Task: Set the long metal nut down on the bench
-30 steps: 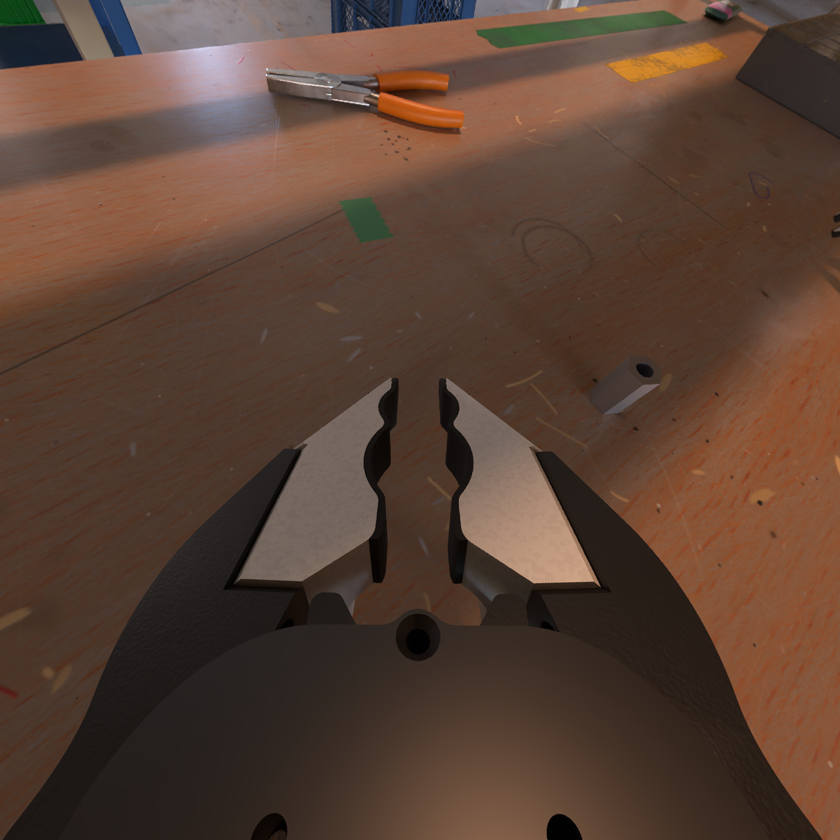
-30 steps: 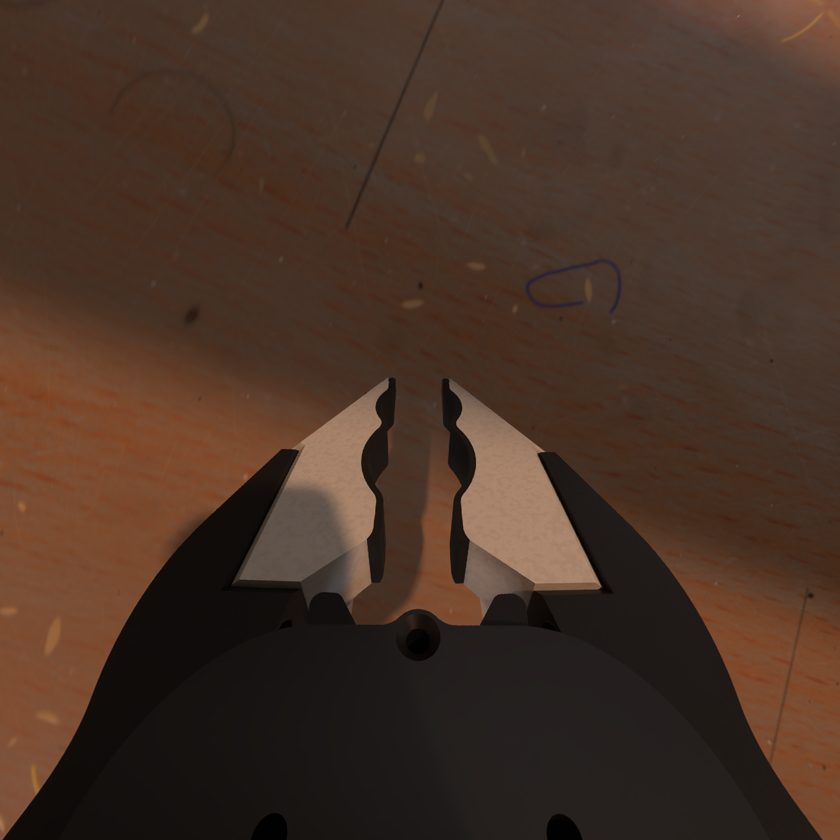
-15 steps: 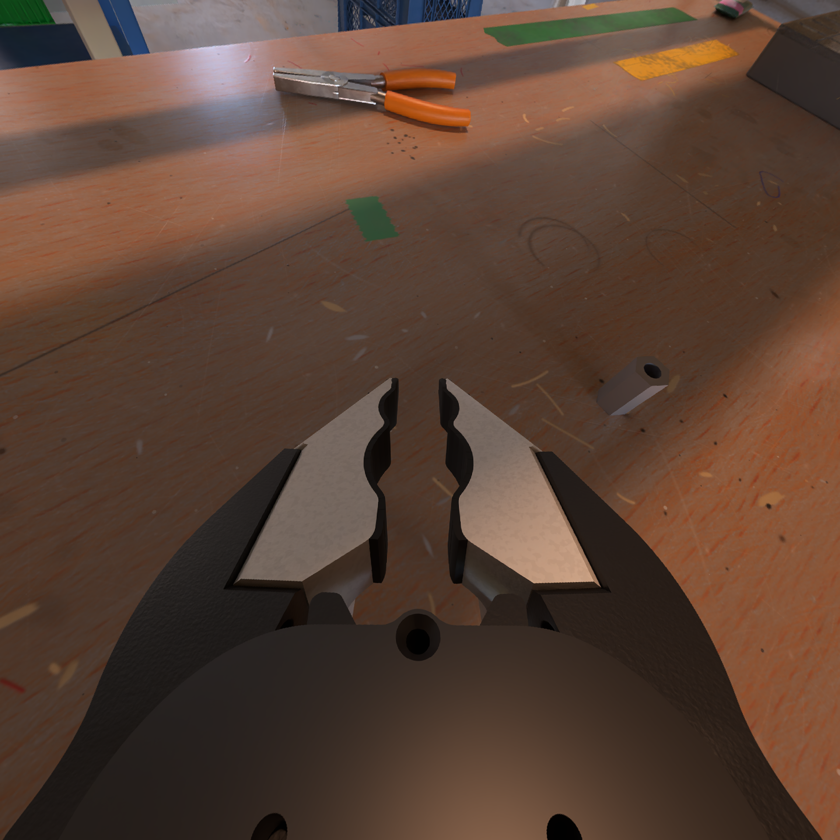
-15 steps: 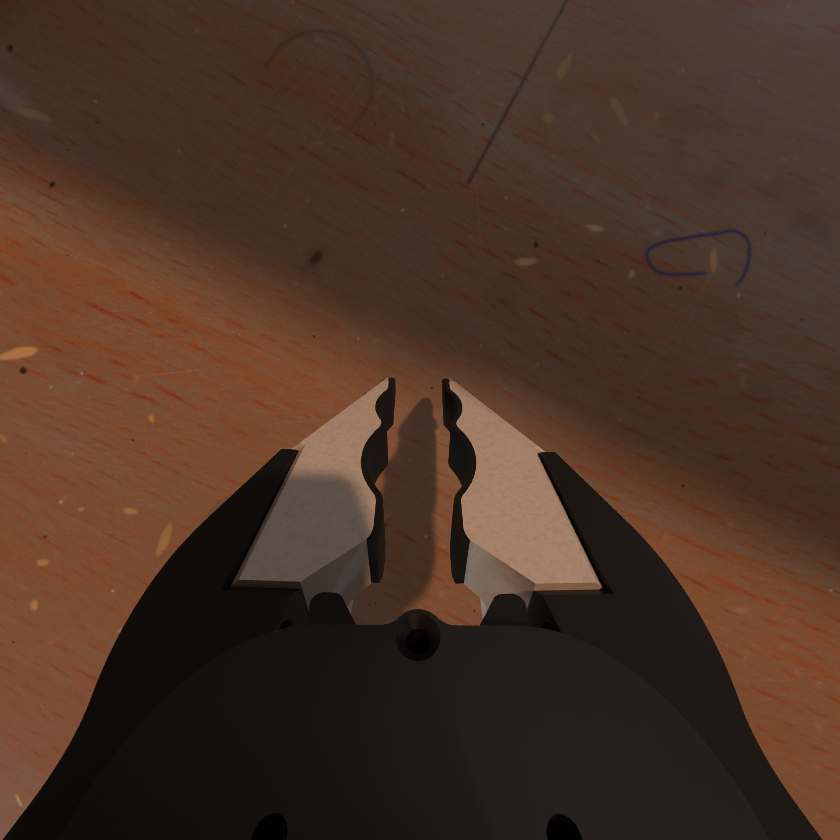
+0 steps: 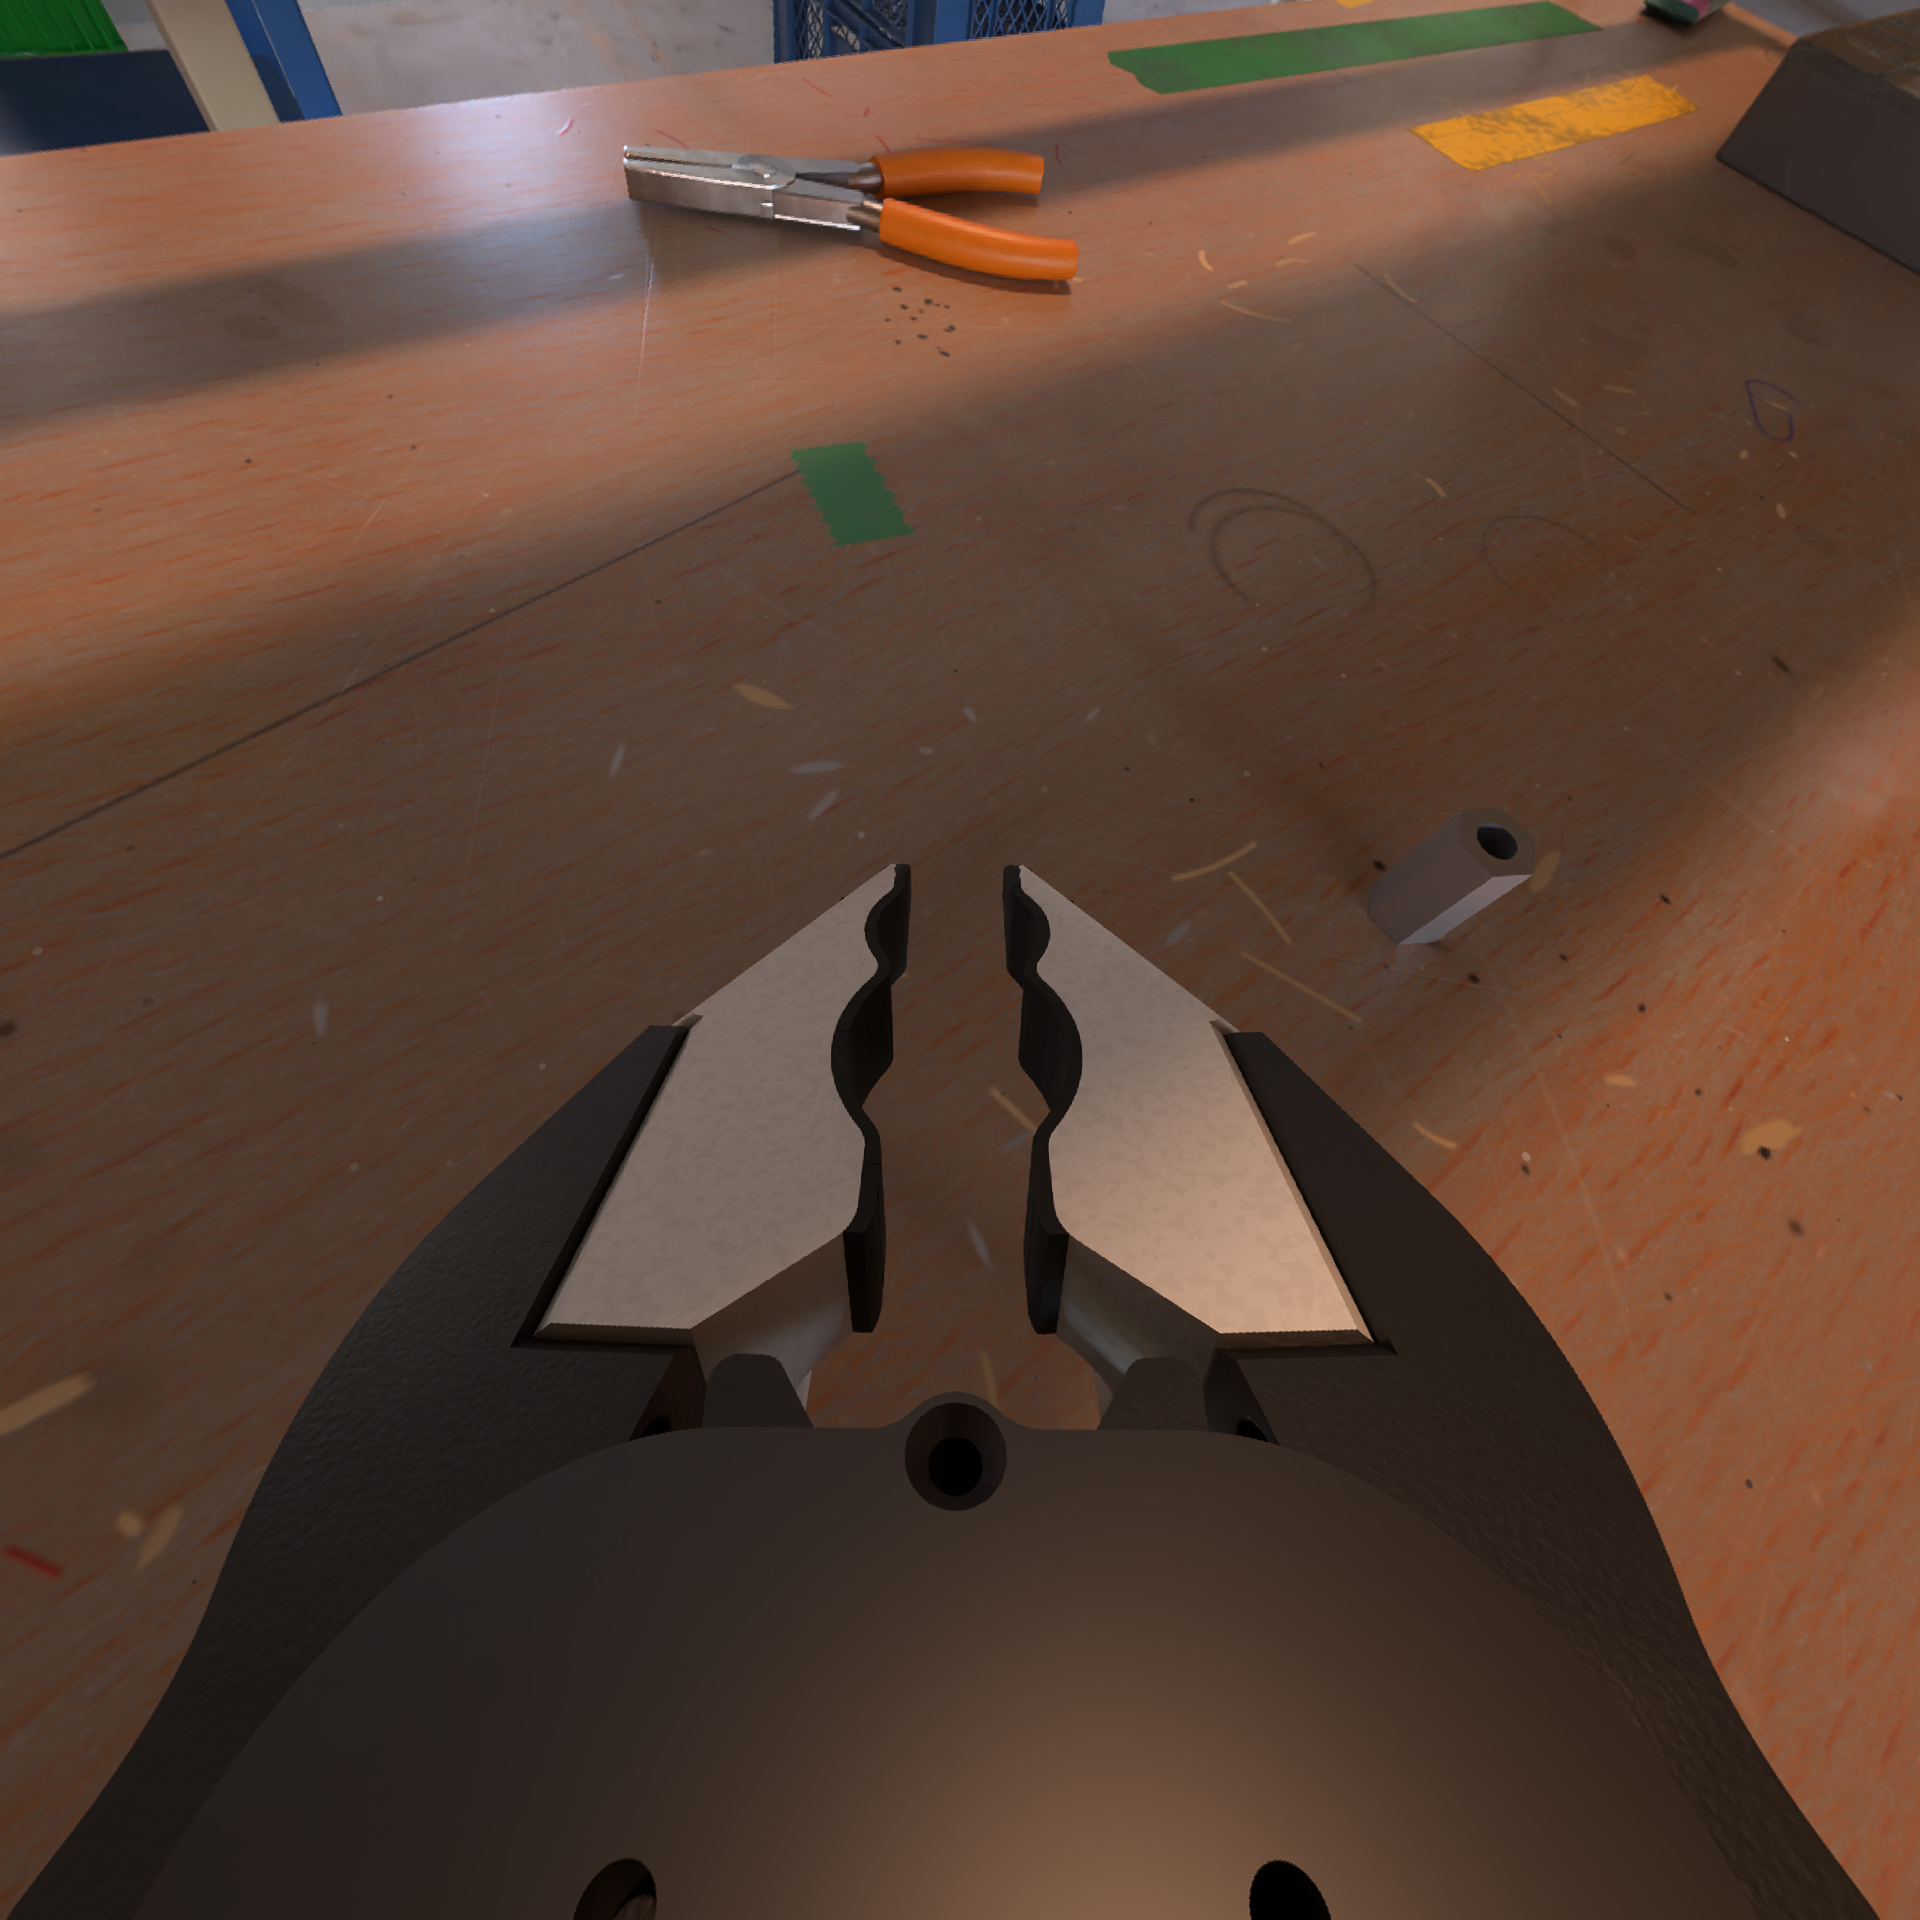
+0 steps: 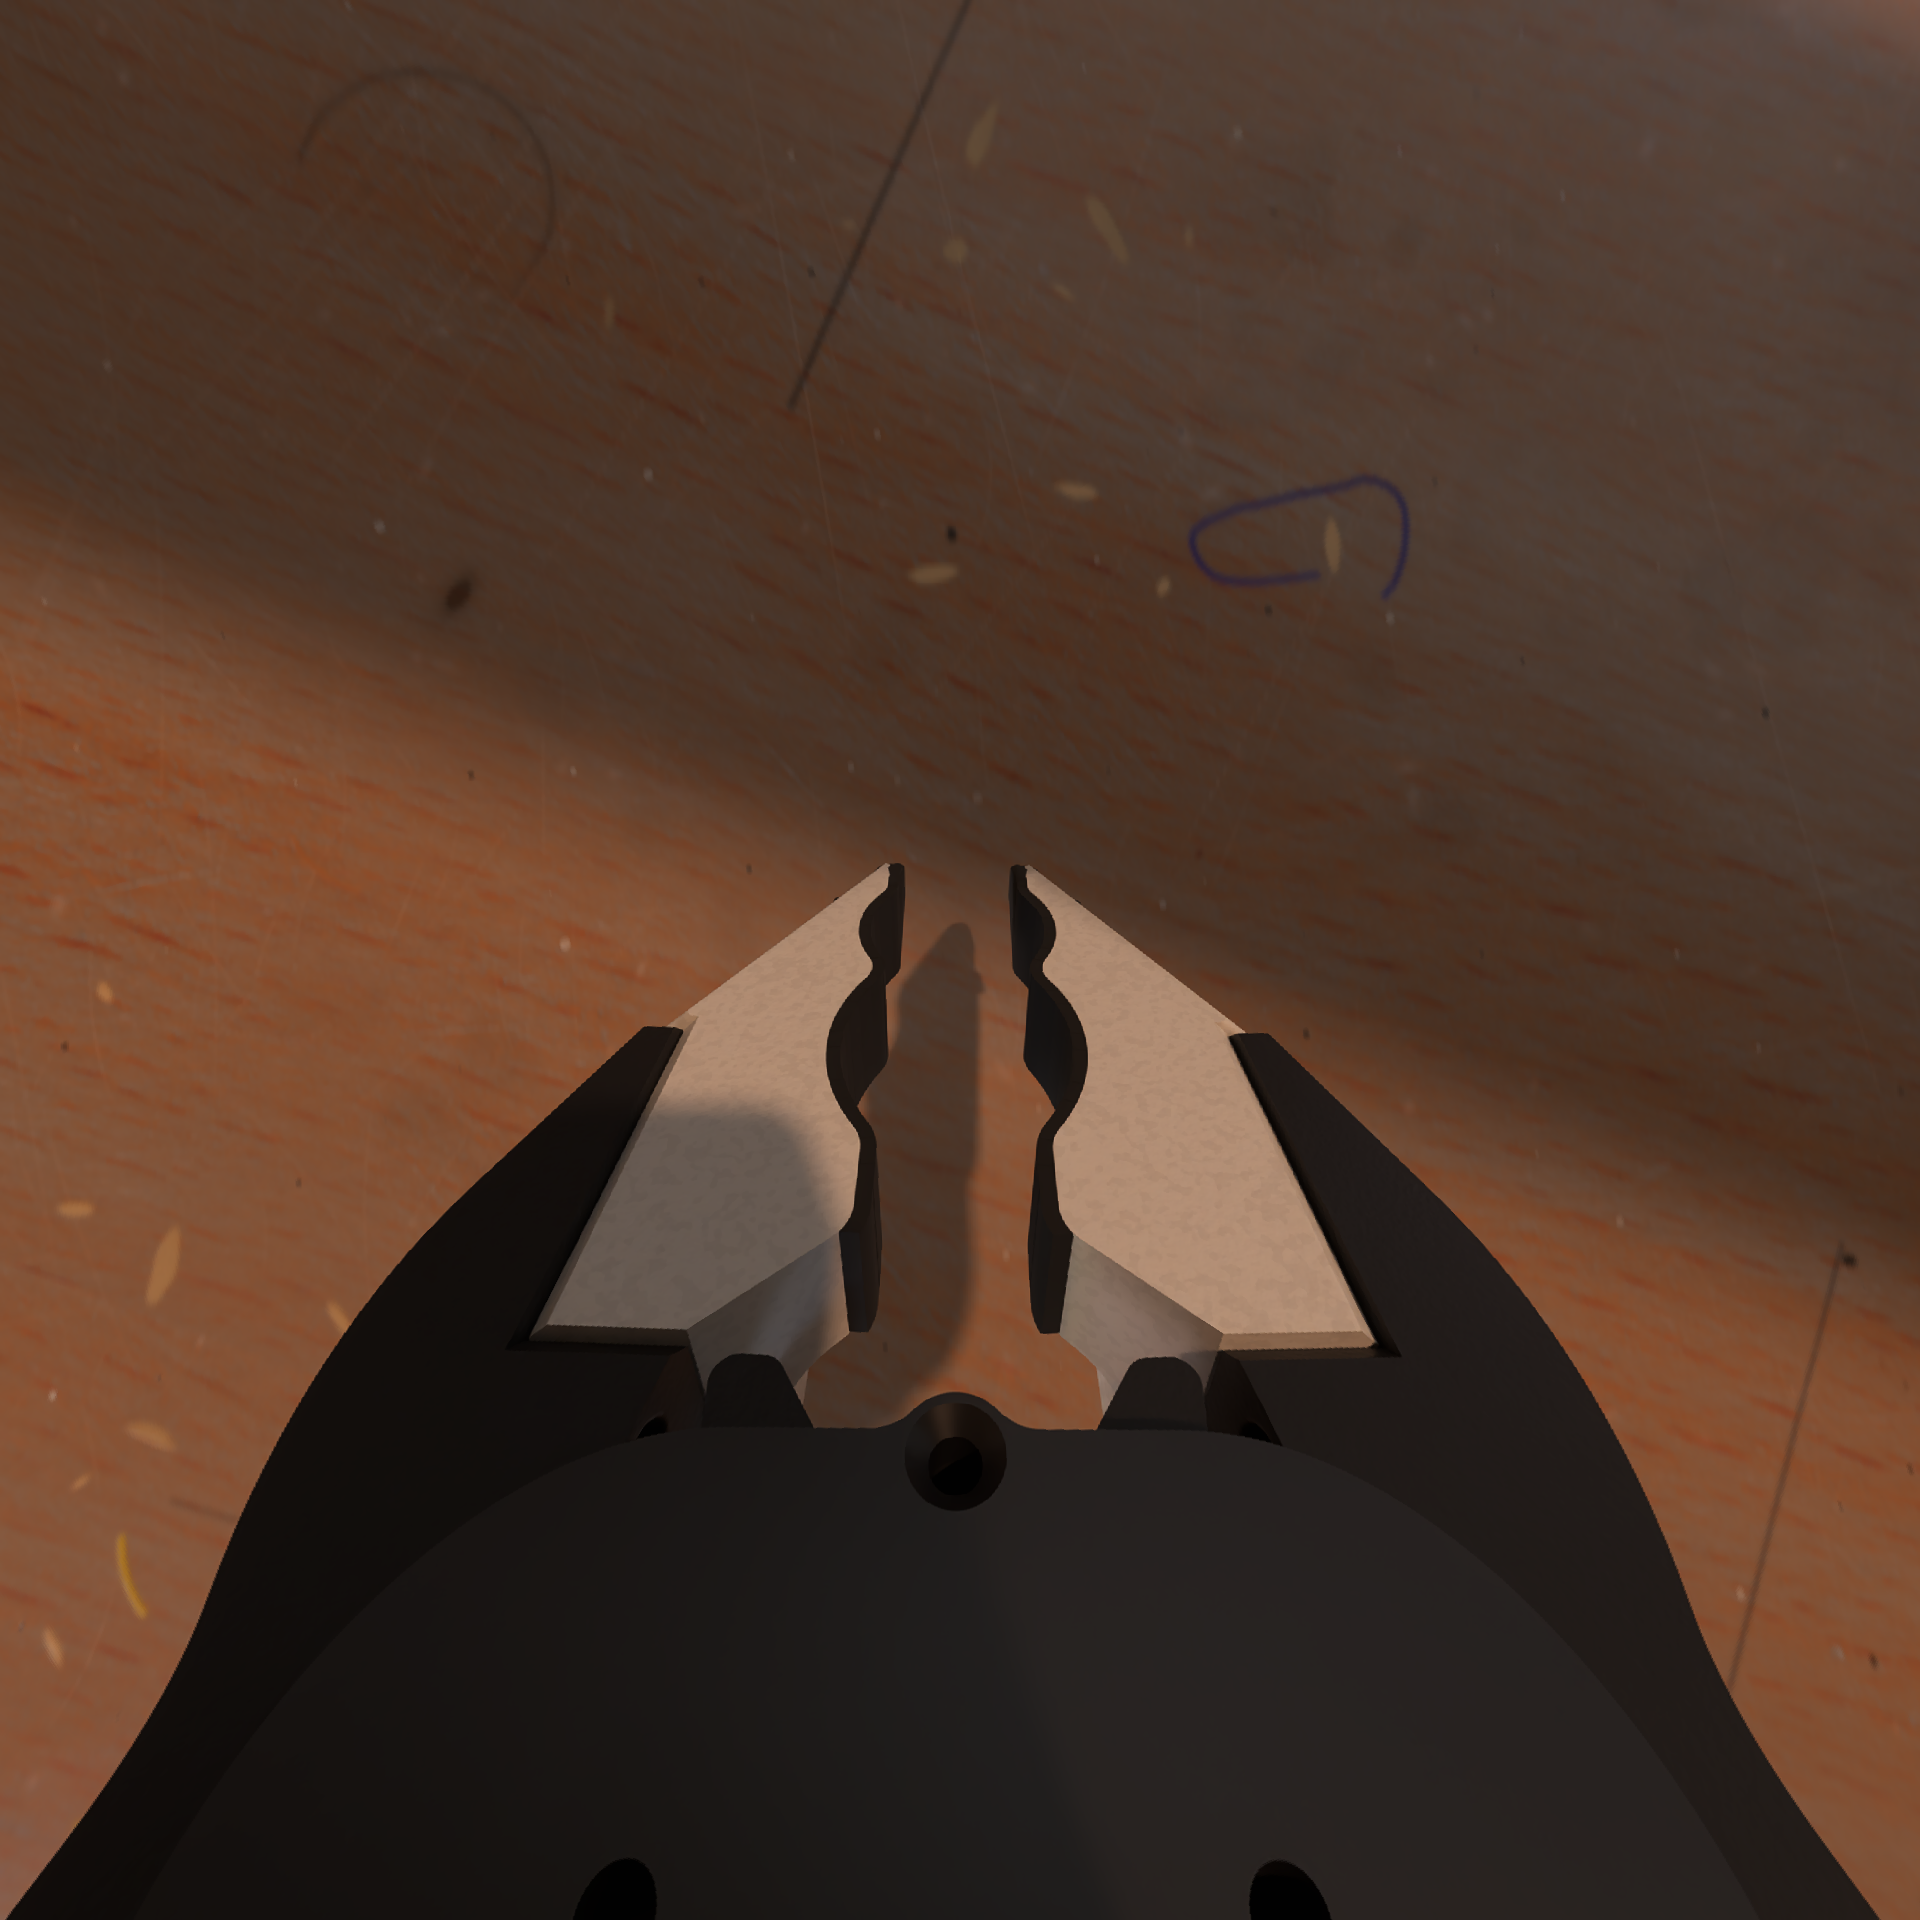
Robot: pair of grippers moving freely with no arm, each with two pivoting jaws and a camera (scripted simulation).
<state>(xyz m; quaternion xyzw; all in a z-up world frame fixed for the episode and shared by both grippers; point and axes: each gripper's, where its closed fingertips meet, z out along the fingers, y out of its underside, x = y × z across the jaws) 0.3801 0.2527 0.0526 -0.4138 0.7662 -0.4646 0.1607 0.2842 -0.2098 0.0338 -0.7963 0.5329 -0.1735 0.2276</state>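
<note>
Left tongs hung over the desk, tips apart with a narrow gap, nothing between them; bare wood showed through the gap. Right tongs were likewise parted and empty, looking almost straight down on the desk, their own shadow falling on the wood between the fingers.

The long metal nut lay on the desk, free of both tongs. In the left wrist view it sat to the right of the left tongs' tips, at about the same depth as them, clearly apart, touching neither finger. It was not visible in the right wrist view.

The nut lay on its side, resting on a flat. Its long axis ran diagonally in the left wrist view: near end toward lower left, far end toward upper right. The far end faced up and right and showed the dark bore opening. The near end was hidden by the angle. Grey flats were visible, the lower one catching light. A shadow fell to its left.

Farther out from the left tongs: a small green tape patch ahead, slightly left of centre, well apart from the nut. Beyond it, orange-handled pliers lay flat, metal nose to the left, handles to the right. Near the far edge, a long green tape strip and a yellow tape strip. A dark block sat at the upper right corner. A blue pen loop marked the wood ahead of the right tongs, to the right.
</note>
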